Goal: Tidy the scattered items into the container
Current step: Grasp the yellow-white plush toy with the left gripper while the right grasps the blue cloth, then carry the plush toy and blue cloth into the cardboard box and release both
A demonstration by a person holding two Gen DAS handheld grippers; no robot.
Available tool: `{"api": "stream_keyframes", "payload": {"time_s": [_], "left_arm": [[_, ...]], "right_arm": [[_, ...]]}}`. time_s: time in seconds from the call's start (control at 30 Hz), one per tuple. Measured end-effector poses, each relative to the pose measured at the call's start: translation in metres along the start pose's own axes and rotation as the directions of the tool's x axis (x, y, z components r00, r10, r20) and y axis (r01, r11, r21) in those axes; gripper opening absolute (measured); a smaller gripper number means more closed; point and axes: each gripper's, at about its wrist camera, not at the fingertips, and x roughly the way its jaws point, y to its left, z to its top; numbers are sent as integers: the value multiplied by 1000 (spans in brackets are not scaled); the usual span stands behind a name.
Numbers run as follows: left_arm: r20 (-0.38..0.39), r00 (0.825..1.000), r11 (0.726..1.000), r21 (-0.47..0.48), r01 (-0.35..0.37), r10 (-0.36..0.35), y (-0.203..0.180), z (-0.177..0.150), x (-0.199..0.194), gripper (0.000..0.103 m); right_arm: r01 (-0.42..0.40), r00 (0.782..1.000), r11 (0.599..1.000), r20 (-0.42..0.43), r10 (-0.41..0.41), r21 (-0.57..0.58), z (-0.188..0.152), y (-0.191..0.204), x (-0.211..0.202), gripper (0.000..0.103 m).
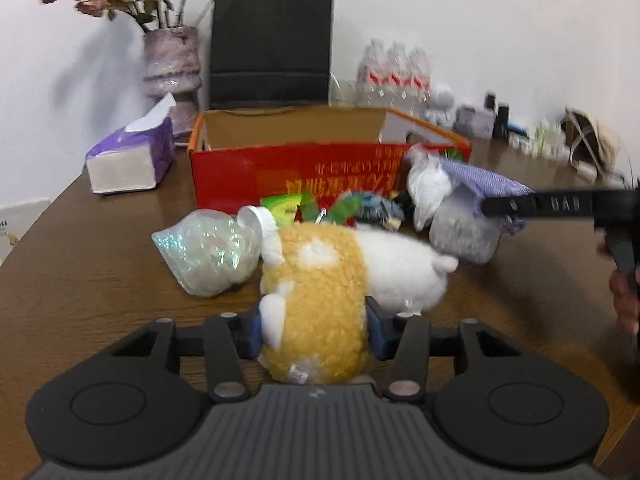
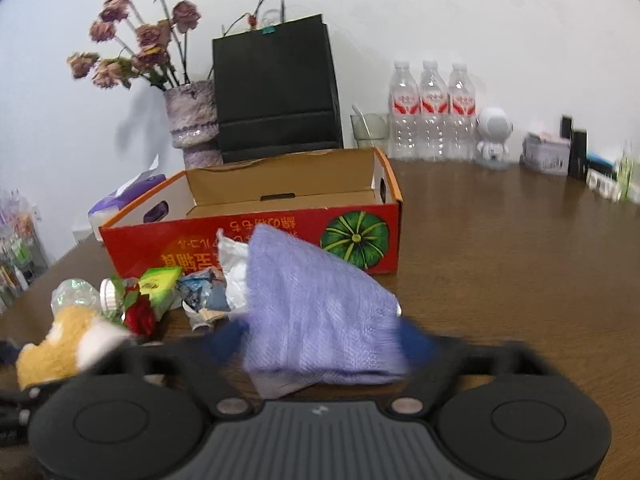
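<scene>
- Left gripper (image 1: 314,330) clamps the yellow-and-white plush toy (image 1: 320,300), in front of the red cardboard box (image 1: 280,168).
- Right gripper (image 2: 320,344) pinches the folded lilac woven cloth (image 2: 316,312).
- Advice: lift both clear of the near wall before releasing inside.

The red box (image 2: 256,236) stands open on top, its inside bare. Before its front wall a bottle (image 1: 208,256), a green packet (image 2: 160,284) and crumpled wrappers (image 2: 208,300) crowd the worktop (image 2: 500,264); to the box's right the worktop lies free.
</scene>
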Motion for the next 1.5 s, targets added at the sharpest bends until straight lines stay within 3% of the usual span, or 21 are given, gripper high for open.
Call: {"api": "stream_keyframes", "payload": {"time_s": [0.03, 0.07, 0.33, 0.63, 0.83, 1.0, 1.2, 1.4, 1.5], "left_arm": [[21, 1000, 1000, -9, 3, -3, -1, 1, -3, 47], [40, 999, 1000, -23, 10, -9, -1, 2, -6, 47], [131, 991, 998, -62, 21, -12, -5, 20, -21, 47], [149, 989, 997, -80, 17, -5, -4, 26, -24, 47], [202, 979, 993, -117, 15, 9, 5, 51, -20, 47], [233, 972, 990, -144, 9, 25, 14, 92, 5, 47], [214, 975, 984, -176, -23, 61, 22, 130, 58, 47], [170, 976, 960, -264, -89, 137, 36, 141, 114, 47], [115, 985, 964, -248, -95, 127, 38, 136, 132, 48]], "right_arm": [[-19, 1000, 1000, 8, 19, 3, -1, -1, -4, 20], [-22, 1000, 1000, 18, 22, 3, -2, -2, -7, 15], [-17, 987, 998, 158, 25, -54, -2, 2, -43, 14], [-43, 982, 997, 179, 55, -71, 3, 8, -52, 14], [-56, 979, 994, 191, 73, -95, 15, 17, -46, 14], [-62, 977, 990, 195, 85, -123, 43, 30, -21, 14], [-67, 985, 995, 151, 78, -80, 82, 39, 35, 15], [-37, 995, 999, 94, 36, 4, 99, 31, 99, 15], [-44, 998, 999, 47, 43, 21, 96, 25, 117, 15]]}}
